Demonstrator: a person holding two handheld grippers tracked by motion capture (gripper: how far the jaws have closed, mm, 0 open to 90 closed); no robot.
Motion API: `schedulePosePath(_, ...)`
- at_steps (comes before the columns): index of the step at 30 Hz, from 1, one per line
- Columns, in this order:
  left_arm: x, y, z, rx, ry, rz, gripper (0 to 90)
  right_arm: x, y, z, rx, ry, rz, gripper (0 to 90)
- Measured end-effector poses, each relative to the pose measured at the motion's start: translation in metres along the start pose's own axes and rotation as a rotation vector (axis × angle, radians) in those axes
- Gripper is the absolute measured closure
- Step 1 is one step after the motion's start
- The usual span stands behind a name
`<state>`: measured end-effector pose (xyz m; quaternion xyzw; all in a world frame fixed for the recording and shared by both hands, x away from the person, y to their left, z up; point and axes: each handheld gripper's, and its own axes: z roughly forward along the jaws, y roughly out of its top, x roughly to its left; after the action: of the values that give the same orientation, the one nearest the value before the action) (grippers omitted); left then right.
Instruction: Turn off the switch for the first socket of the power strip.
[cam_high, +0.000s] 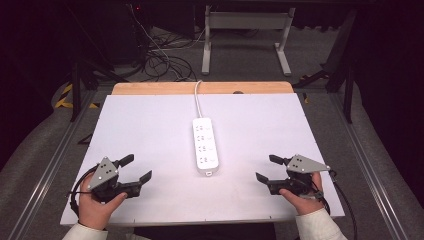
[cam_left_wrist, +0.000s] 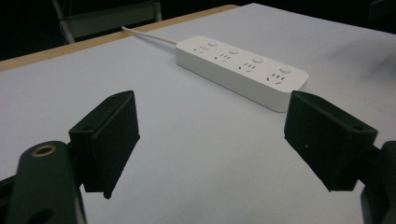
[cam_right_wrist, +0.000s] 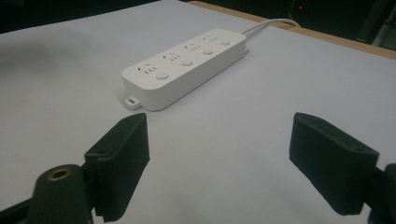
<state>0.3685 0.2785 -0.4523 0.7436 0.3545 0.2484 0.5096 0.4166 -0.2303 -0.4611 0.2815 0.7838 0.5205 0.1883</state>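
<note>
Laboratory or test workspace, probably: white tabletop with wooden far edge, metal floor rails, tangled cables on grey flooring, dark surroundings, 1 metal frame behind.

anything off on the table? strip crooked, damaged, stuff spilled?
Nothing stands out. The white power strip lies flat mid-table, roughly square to the edges, its cord running off the far side. No spills or visible damage. Left tool and right tool sit open on either side, clear of it.
</note>
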Motion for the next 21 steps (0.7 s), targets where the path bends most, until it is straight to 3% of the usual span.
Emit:
schedulePosePath(2, 0.000, 0.001, -0.001, 0.009, 0.006, 0.013, 19.4, 0.000, 0.000, 0.000, 0.001, 0.000, 0.000, 20.9)
schedulePosePath(16, -0.001, 0.008, -0.005, 0.054, -0.010, -0.048, 22.0, 0.001, 0.000, 0.000, 0.002, 0.006, -0.004, 22.0)
schedulePosePath(21, -0.002, 0.011, -0.006, 0.059, 0.001, -0.030, 22.3, 0.001, 0.000, 0.000, 0.005, 0.009, -0.004, 22.8)
